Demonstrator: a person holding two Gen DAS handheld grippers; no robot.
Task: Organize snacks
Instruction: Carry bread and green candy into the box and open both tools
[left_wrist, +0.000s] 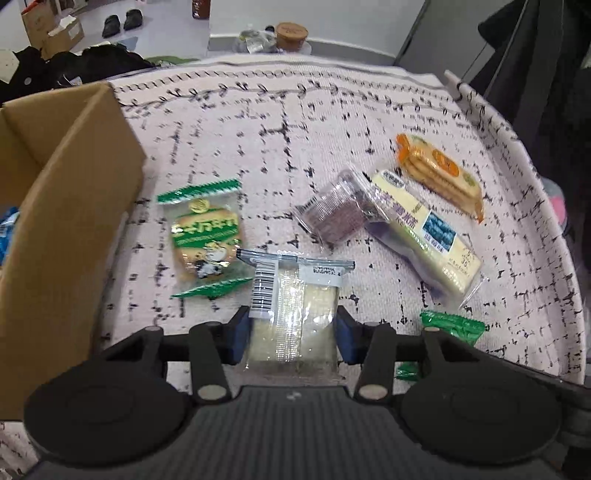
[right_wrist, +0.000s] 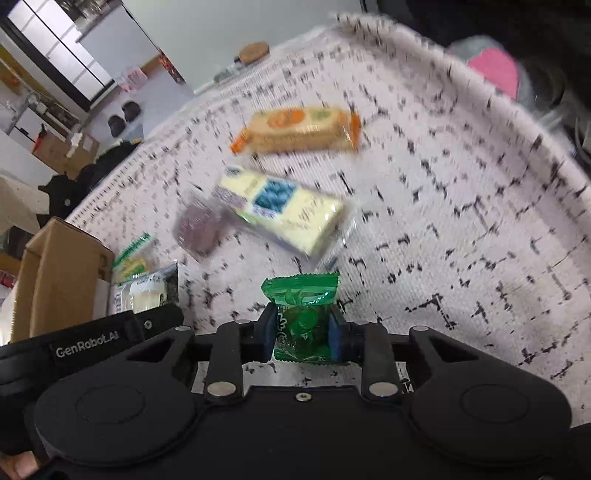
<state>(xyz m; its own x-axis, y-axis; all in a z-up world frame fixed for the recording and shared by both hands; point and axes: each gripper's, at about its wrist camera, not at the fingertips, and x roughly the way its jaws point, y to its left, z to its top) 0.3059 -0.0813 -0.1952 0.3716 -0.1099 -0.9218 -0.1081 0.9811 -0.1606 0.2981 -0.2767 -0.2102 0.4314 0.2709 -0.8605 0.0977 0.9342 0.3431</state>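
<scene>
My left gripper (left_wrist: 291, 332) points down at the table, its blue pads pressed on both sides of a pale cake in clear wrap (left_wrist: 295, 295) with a barcode label. Beside it to the left lies a green-and-yellow cookie pack (left_wrist: 205, 232). Left of that stands an open cardboard box (left_wrist: 74, 206). In the right wrist view my right gripper (right_wrist: 302, 328) is shut on a small green candy packet (right_wrist: 301, 295), held just above the cloth. A purple snack in clear wrap (right_wrist: 199, 229), a long yellow pack (right_wrist: 284, 210) and an orange cracker pack (right_wrist: 299, 129) lie beyond it.
A pale cloth with black marks (left_wrist: 295, 129) covers the table, whose edge curves round on the right. A cork-lidded jar (left_wrist: 291, 35) stands past the far edge. Dark clothing (left_wrist: 92, 59) is piled behind the box. Something blue (left_wrist: 7, 229) lies inside the box.
</scene>
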